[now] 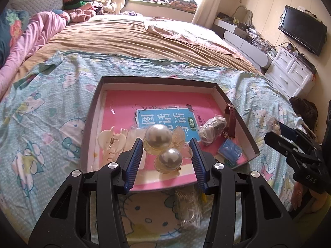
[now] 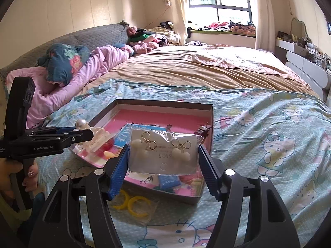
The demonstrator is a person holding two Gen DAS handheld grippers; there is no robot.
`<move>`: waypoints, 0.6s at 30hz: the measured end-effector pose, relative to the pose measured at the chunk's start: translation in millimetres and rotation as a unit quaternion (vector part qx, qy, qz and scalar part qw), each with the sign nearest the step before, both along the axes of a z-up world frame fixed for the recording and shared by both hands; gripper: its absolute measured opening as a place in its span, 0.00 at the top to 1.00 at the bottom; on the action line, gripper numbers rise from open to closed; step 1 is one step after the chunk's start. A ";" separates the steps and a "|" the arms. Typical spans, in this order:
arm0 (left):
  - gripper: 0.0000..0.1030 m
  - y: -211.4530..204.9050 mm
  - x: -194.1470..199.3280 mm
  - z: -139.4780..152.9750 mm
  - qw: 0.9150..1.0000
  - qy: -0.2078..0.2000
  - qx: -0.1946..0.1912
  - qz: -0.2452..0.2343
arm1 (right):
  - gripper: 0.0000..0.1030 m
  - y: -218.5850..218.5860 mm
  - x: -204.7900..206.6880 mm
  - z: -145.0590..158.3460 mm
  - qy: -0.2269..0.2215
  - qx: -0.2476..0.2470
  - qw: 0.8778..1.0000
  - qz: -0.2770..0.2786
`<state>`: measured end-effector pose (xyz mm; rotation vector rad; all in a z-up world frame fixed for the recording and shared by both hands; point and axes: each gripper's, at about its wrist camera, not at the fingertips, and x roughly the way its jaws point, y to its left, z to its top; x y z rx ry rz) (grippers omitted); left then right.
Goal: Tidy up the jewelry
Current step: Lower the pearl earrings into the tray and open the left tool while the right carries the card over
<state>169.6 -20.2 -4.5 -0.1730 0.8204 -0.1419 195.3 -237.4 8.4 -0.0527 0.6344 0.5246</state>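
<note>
The left gripper [image 1: 166, 142] held a pearl hair clip [image 1: 163, 146] between its blue fingers [image 1: 134, 155], which stood partly closed with the pads against the clip's two sides; the clip hung above the near edge of the box [image 1: 235, 107]. The clip carried two pearls, the larger one farther out, on a clear amber body. The right gripper [image 2: 163, 153] held a bagged earring card [image 2: 163, 155] across its width, the fingers [image 2: 118, 165] standing fairly wide and pressing on both edges of the plastic bag. Two bow-shaped gold earrings with pale drops were fixed to the card, which stood upright above the near part of the box. The box was a shallow dark tray with a pale inner wall, lying on a cartoon-cat bedsheet [image 1: 41, 107] on the bed. A pink book [image 1: 165, 101] lined its floor. Inside lay a cream claw clip [image 1: 110, 139] at the left, a small bagged dark item [image 1: 213, 129], a watch with a dark red strap [image 1: 230, 119] leaning against the right wall, and a blue packet [image 1: 229, 149] in the near right corner. On the sheet in front of the box lay a bag of yellow rings [image 2: 132, 206] and a clear bag holding a metal spring-like piece [image 1: 186, 208]. A hand [image 2: 12, 177] with painted nails gripped the left gripper's handle.
</note>
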 end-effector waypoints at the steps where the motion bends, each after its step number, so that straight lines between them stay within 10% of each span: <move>1: 0.63 -1.0 2.3 -1.2 1.000 0.001 0.001 -0.001 | 0.38 -0.9 1.8 -0.1 0.000 0.000 1.000 -0.003; 18: 0.63 -1.8 27.7 -31.2 1.000 0.027 -0.009 -0.011 | 0.38 3.7 27.5 -15.2 0.017 -0.026 0.999 -0.025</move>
